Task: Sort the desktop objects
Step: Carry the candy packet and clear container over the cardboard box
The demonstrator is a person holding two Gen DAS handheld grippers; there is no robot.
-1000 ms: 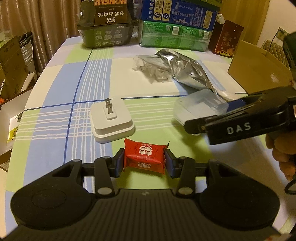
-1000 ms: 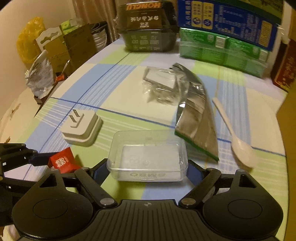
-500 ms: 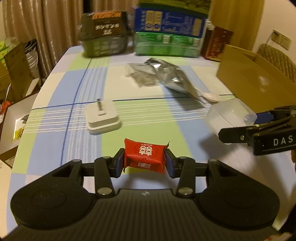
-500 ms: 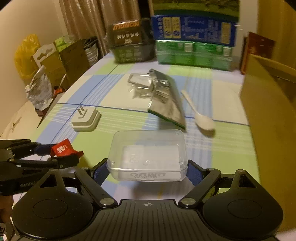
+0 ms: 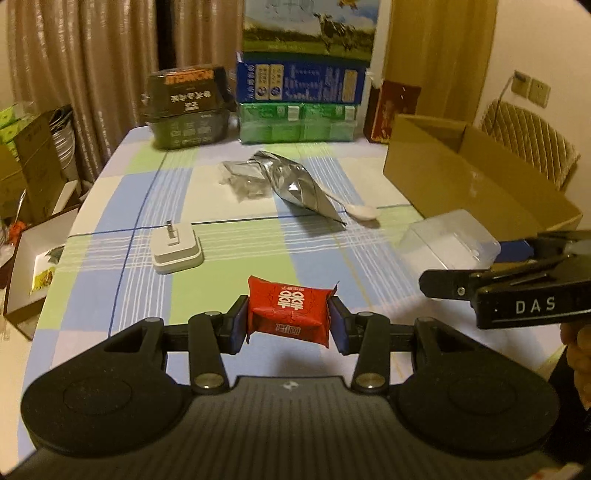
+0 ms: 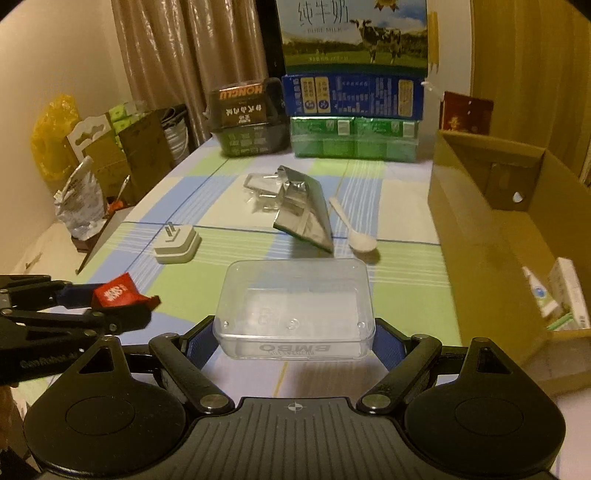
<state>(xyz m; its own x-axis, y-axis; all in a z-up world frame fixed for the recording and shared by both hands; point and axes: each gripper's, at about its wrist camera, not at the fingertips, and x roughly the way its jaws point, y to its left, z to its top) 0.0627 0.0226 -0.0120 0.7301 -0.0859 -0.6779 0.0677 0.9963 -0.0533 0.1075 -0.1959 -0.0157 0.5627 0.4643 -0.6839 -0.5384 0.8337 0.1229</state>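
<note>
Left gripper [image 5: 288, 319] clamps a red candy packet [image 5: 290, 314] above bare tablecloth [image 5: 110, 206]. Right gripper [image 6: 295, 332] clamps a clear plastic box [image 6: 295, 306]; the open cardboard box [image 6: 491, 236] stands at 2 o'clock, near the table's right edge.

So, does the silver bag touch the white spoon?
Cannot tell. In the right wrist view the bag and spoon look narrowly apart; in the left wrist view the bag overlaps the spoon's handle.

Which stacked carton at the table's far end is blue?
The middle blue carton, sandwiched between the cow-printed milk carton above and the green shrink-wrapped pack beneath.
</note>
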